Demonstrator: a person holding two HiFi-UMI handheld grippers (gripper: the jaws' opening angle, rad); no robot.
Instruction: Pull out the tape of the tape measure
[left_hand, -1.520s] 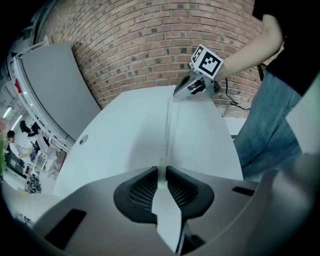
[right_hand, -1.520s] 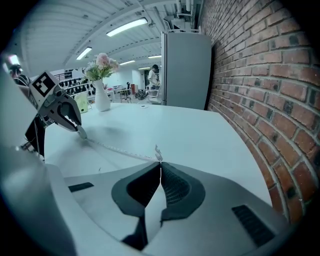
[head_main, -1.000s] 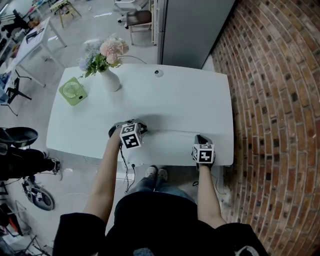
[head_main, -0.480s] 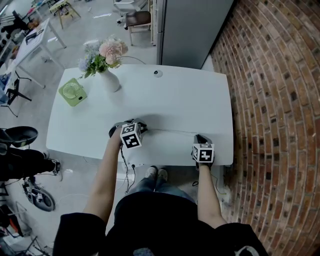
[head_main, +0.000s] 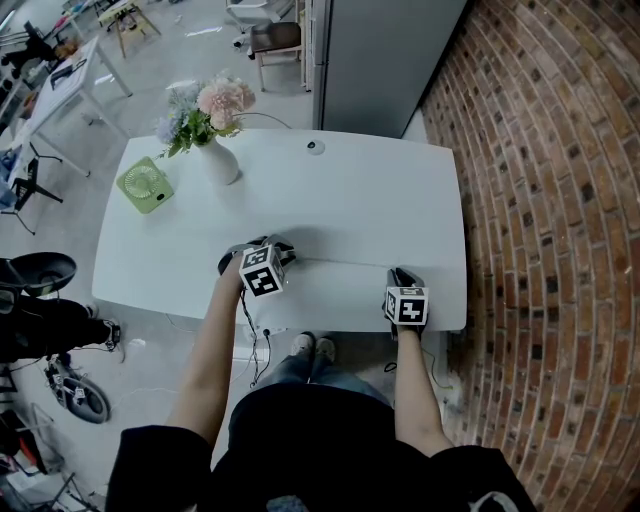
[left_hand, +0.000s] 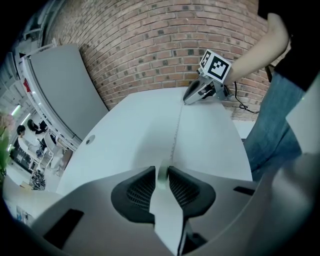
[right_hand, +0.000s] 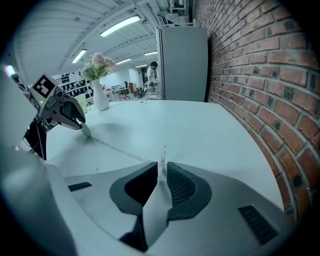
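A small pale round tape measure case (left_hand: 162, 176) sits on the white table (head_main: 380, 200) between the pads of my left gripper (left_hand: 161, 170). Those jaws have just been opening and stand a little off the case. Its thin tape (head_main: 340, 264) lies drawn out across the table to my right gripper (head_main: 400, 272). In the right gripper view, the right gripper (right_hand: 162, 167) is shut on the tape's end, which sticks up between the jaws. The tape (right_hand: 120, 149) runs back to the case (right_hand: 86, 131) under the left gripper (right_hand: 82, 127).
A white vase of flowers (head_main: 220, 160) and a green fan (head_main: 146, 184) stand at the table's far left. A small round disc (head_main: 316, 146) lies at the far edge. A brick wall (head_main: 540, 200) runs along the right, a grey cabinet (head_main: 385, 60) behind.
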